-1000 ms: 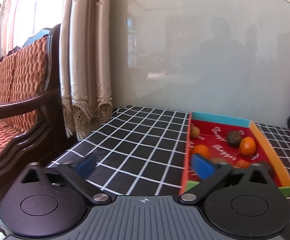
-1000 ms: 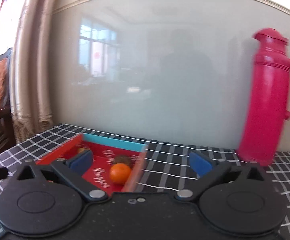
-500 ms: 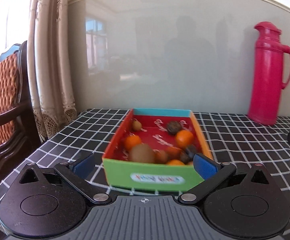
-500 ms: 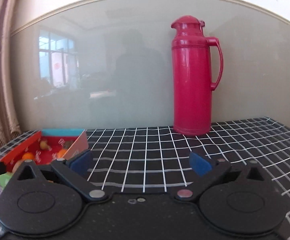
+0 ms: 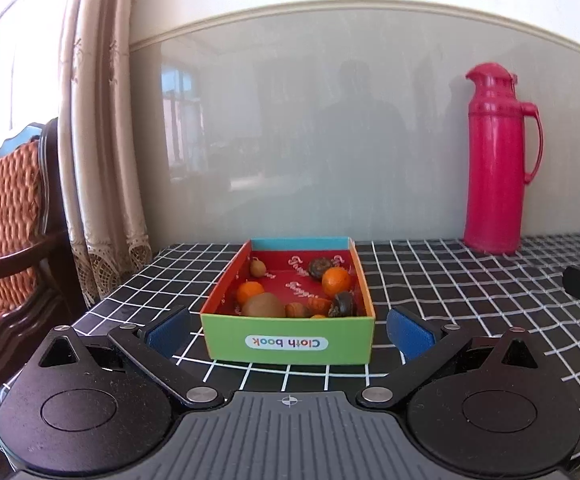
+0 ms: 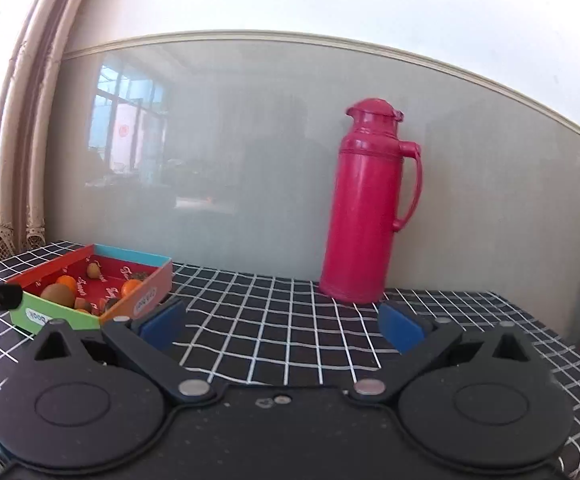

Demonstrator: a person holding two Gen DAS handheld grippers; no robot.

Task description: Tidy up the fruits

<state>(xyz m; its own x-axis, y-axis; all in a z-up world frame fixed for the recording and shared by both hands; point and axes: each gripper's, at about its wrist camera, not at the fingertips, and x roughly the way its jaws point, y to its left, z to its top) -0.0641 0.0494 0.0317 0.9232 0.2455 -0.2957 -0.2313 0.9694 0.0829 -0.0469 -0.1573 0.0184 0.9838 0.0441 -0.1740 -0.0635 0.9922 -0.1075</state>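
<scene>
A: What's the setting?

B: A table under a black cloth with a white grid (image 5: 450, 280), pushed against a pale glossy wall panel. Take the box (image 5: 290, 342) as the landmark.

A: Start close. What sits nearest the cameras?

B: The left gripper (image 5: 289, 330), level and low over the cloth, pointing at the wall. Its blue pads are spread wide and hold nothing. The green end of the box stands just beyond them, squarely between their lines.

A: And the right gripper (image 6: 281, 322)?

B: Off to the right of the box, also level, with its fingers apart and empty. It faces bare cloth, and the box shows only at its left edge. So the left one is plainly nearer.

A: How does the box lie?

B: Its long axis runs straight away from the left gripper, toward the wall. The fruits are all inside: a brown kiwi (image 5: 263, 306) near the green end, one orange (image 5: 250, 292) behind it, another orange (image 5: 336, 281) farther back on the right, with small dark pieces among them.

A: Beyond the box?

B: A red thermos (image 5: 494, 176) upright, far right of the box, against the wall. My guess is that the left gripper reaches forward and down over the green end.
</scene>
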